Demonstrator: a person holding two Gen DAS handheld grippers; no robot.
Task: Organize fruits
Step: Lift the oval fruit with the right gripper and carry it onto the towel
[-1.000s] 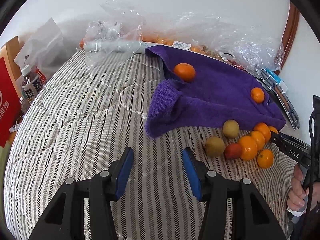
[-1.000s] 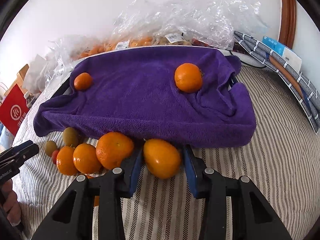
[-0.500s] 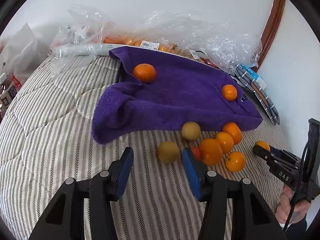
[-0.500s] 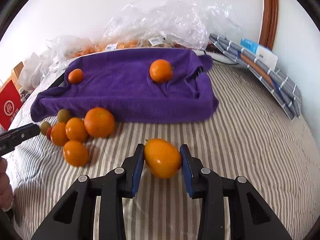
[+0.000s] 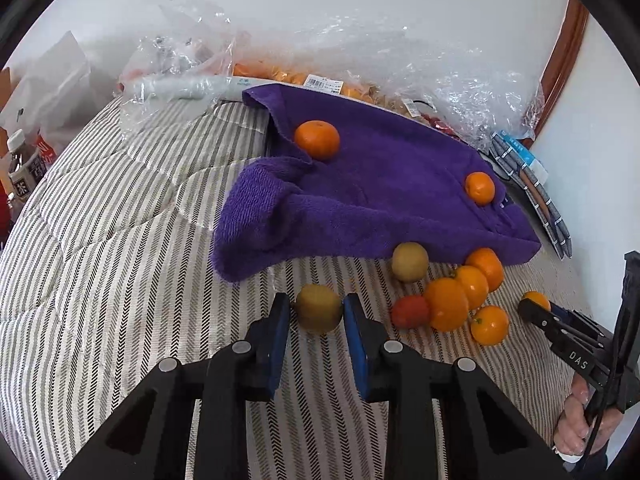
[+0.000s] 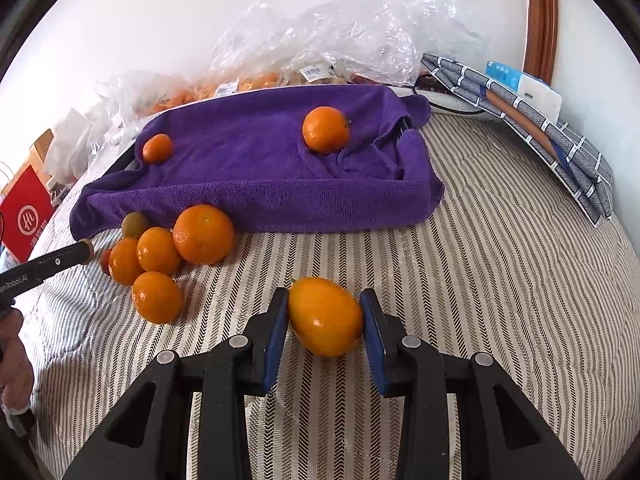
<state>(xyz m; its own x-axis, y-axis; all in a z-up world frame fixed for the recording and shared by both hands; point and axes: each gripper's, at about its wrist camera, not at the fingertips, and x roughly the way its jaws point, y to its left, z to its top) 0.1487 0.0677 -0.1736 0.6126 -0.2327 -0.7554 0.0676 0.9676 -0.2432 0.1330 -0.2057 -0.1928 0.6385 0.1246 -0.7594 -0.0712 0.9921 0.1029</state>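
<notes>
Grippers both held fruit: your left gripper (image 5: 317, 312) clamped a kiwi (image 5: 319, 307), your right gripper (image 6: 325, 320) an oval orange (image 6: 325, 320), both over the striped quilt (image 6: 500, 280), near the purple towel (image 6: 260, 176).

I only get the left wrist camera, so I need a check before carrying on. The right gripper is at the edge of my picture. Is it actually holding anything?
Observer: Yes. In the right wrist view the right gripper is shut on an orange fruit, with one blue pad pressed against each side.
Operator: Is it the same kind as the round oranges in the pile? My left gripper has the brown-green fruit.
Observer: It looks different. It is oval and smooth-skinned, more elongated than the round oranges in the pile.
</notes>
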